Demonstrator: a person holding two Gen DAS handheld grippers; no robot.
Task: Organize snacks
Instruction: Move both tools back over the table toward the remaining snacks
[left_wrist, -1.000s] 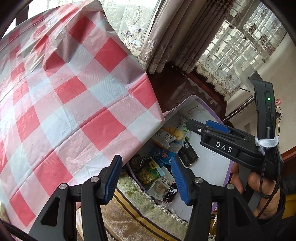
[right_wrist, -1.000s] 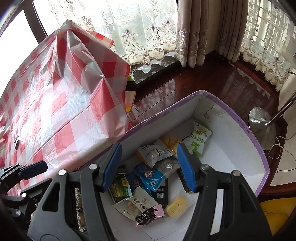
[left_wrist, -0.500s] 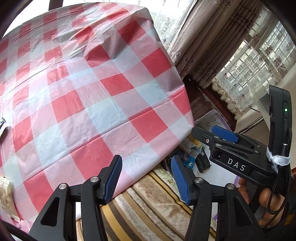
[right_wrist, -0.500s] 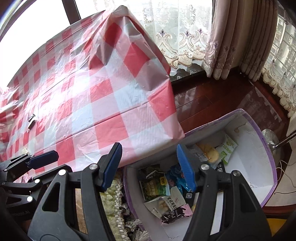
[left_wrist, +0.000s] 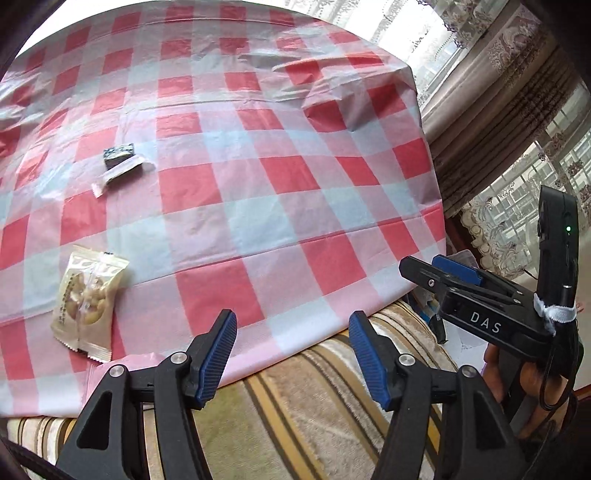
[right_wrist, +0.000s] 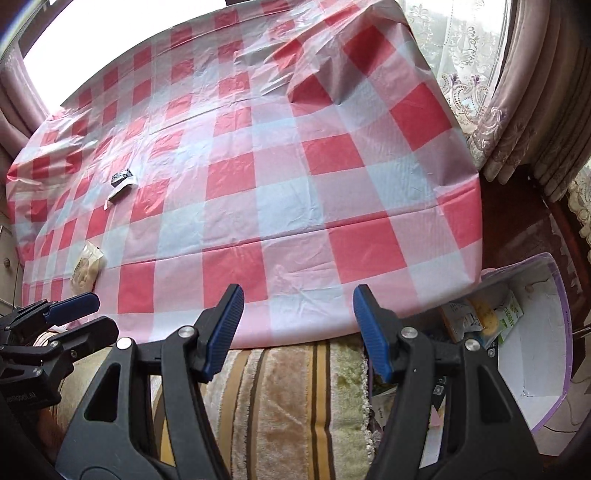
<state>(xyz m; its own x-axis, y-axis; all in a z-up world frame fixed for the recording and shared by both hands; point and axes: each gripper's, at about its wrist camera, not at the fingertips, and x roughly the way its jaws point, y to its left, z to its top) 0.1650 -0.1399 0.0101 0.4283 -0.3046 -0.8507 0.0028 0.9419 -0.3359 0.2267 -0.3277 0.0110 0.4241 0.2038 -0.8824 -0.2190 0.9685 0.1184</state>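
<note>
Snacks remain on the red-and-white checked tablecloth (left_wrist: 258, 177) in front of you: a cream nut packet (left_wrist: 88, 295) lies flat near the table's front-left edge, its long axis running roughly from the near edge toward the far side, leaning slightly right at the top. Farther back and well apart from it, a small dark packet (left_wrist: 118, 152) and a white-wrapped bar (left_wrist: 122, 173) sit just beside each other, both with their long axes slanting from lower left to upper right. From your right wrist camera the same three show at the left: the nut packet (right_wrist: 88, 266), the dark packet (right_wrist: 122, 177) and the bar (right_wrist: 120, 191).

Your left gripper (left_wrist: 291, 354) hangs over the near table edge and the striped plush cover (left_wrist: 314, 417) below it, jaws spread wide with nothing between them. Your right gripper (right_wrist: 298, 332) is likewise wide apart and empty, over the same edge; it also shows at the right of the left view (left_wrist: 454, 280).

To your right, on the floor beside the table, a white box with a purple rim (right_wrist: 565, 314) holds several snack packets, among them a green-and-white packet (right_wrist: 511, 317) and a yellow one (right_wrist: 485, 319), partly hidden by the hanging cloth. The rest of its contents are too covered to name.
</note>
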